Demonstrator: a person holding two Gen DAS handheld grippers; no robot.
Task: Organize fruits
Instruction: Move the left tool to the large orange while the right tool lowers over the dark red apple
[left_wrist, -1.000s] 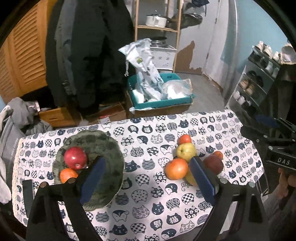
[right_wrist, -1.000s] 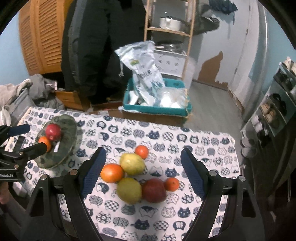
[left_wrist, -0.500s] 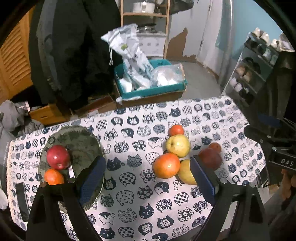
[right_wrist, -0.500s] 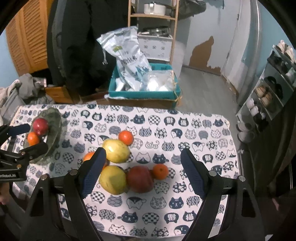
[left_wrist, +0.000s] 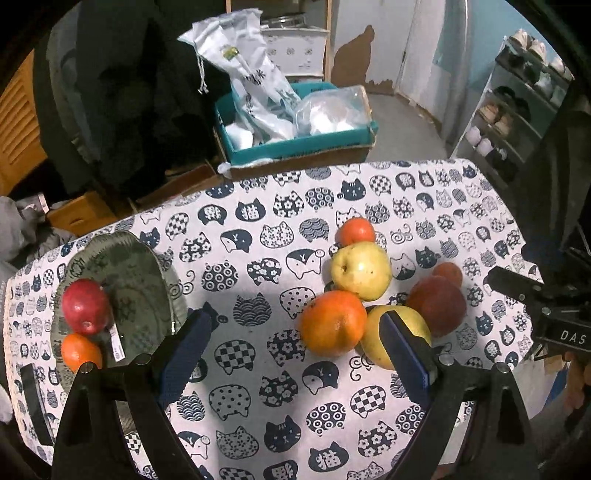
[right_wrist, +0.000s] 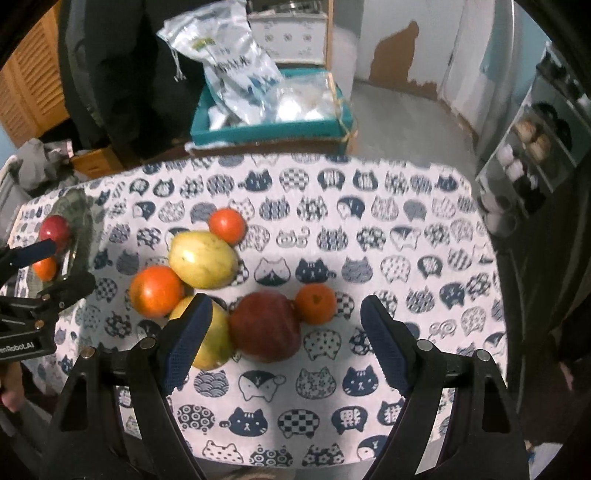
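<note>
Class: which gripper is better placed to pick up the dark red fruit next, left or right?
Right, probably. The right gripper, open, frames the dark red fruit between its fingers; the left gripper faces the large orange.

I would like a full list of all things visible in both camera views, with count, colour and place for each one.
Plate: one, dark green, left end of table.
Red apple: one, on the plate.
Small orange: one, on the plate's near edge.
Yellow pears: two, in the loose pile.
Large orange: one, in the pile.
Dark red fruit: one, in the pile.
Small tangerines: three, orange, around the pile.
Tablecloth: one, white with navy cats.
Teal box: one, holding white bags, on the floor behind.
Shoe rack: one, at right.
Left gripper: open, empty.
Right gripper: open, empty.
</note>
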